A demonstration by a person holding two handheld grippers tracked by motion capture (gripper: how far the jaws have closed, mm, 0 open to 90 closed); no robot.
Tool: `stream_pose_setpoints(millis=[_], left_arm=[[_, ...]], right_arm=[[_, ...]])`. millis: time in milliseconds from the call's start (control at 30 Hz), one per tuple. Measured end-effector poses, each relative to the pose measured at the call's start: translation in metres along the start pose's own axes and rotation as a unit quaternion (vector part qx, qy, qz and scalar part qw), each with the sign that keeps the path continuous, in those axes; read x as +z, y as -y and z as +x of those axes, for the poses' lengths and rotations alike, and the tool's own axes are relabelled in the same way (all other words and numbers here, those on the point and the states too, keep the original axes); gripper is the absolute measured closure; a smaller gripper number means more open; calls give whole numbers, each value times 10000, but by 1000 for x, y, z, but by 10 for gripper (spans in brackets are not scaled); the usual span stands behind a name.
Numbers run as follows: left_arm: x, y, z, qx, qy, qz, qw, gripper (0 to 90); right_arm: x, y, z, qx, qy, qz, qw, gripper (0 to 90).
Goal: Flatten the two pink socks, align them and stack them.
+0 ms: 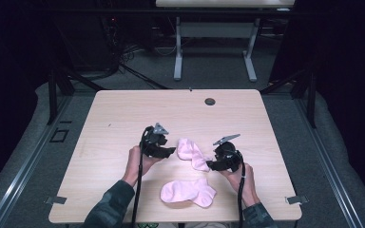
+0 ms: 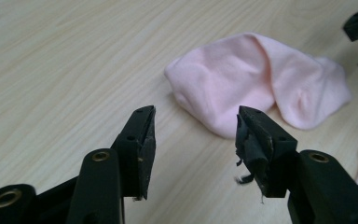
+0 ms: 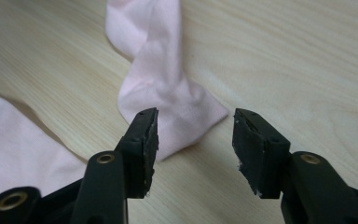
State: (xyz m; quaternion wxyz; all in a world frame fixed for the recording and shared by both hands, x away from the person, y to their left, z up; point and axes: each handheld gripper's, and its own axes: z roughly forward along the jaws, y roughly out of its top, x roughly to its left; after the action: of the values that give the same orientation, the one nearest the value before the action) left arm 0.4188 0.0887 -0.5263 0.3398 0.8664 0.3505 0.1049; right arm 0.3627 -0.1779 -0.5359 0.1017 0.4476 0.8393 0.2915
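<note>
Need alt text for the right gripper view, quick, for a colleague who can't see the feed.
The right gripper points its two black jaws, open with a clear gap, at the near end of a twisted pink sock lying on the light wooden table, holding nothing. Part of a second pink sock lies at the left edge.

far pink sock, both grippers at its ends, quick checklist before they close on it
1. Left gripper open: ok.
2. Right gripper open: ok.
3. Far sock lies between the two grippers: ok.
4. Sock end inside right jaws: ok, the corner lies partly between them.
5. Sock end inside left jaws: not ok, it lies just ahead of them.
6. Near sock apart from the far one: ok.
</note>
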Motion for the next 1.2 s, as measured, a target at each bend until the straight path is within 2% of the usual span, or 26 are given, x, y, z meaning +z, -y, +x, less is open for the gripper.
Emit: stream_pose_setpoints(millis=[133, 167, 267, 367, 533, 567, 700, 800, 833, 900, 933, 1000, 1067, 1100, 1133, 1200], left_arm=[[22, -9, 7, -221, 18, 199, 9996, 477], [26, -11, 9, -239, 3, 200, 9995, 480], [39, -15, 12, -368, 216, 387, 9983, 485], [49, -17, 7, -171, 212, 621, 9977, 539], [57, -17, 1, -17, 72, 697, 9975, 687], [59, -17, 1, 4, 85, 717, 9974, 727], [60, -16, -3, 65, 42, 624, 9980, 833], [59, -14, -4, 152, -29, 541, 9984, 854], [57, -13, -4, 167, -91, 430, 9989, 856], [48, -9, -3, 243, -75, 14, 9997, 857], [43, -6, -4, 330, -112, -221, 9991, 857], [31, 1, -8, 632, -130, -647, 9958, 855], [21, 11, -16, 1017, -113, -909, 9906, 853], [18, 17, -20, 1176, -148, -979, 9881, 852], [14, 23, -24, 1405, -147, -1048, 9844, 849], [10, 33, -32, 1789, -156, -1025, 9784, 839]], right_arm=[[-2, -5, 16, -128, -40, -329, 9994, 481], [0, -7, 22, -264, -26, -333, 9991, 481], [14, -12, 35, -556, -2, -245, 9982, 491], [30, -11, 37, -649, 2, -61, 9979, 553], [42, -5, 37, -745, 124, 143, 9970, 632], [42, -4, 37, -743, 90, 85, 9972, 668], [41, -3, 35, -752, 176, 74, 9970, 858], [40, -2, 33, -739, 143, 90, 9971, 871], [39, -2, 32, -785, 167, 78, 9967, 873], [34, 0, 30, -769, 153, 30, 9969, 873], [30, 1, 28, -749, 141, 19, 9971, 873], [22, 4, 24, -803, 230, 63, 9965, 873], [17, 7, 18, -855, 247, 129, 9959, 871], [17, 9, 16, -880, 254, 150, 9957, 871], [16, 10, 14, -903, 234, 192, 9955, 870], [16, 13, 11, -965, 198, 314, 9946, 868]])
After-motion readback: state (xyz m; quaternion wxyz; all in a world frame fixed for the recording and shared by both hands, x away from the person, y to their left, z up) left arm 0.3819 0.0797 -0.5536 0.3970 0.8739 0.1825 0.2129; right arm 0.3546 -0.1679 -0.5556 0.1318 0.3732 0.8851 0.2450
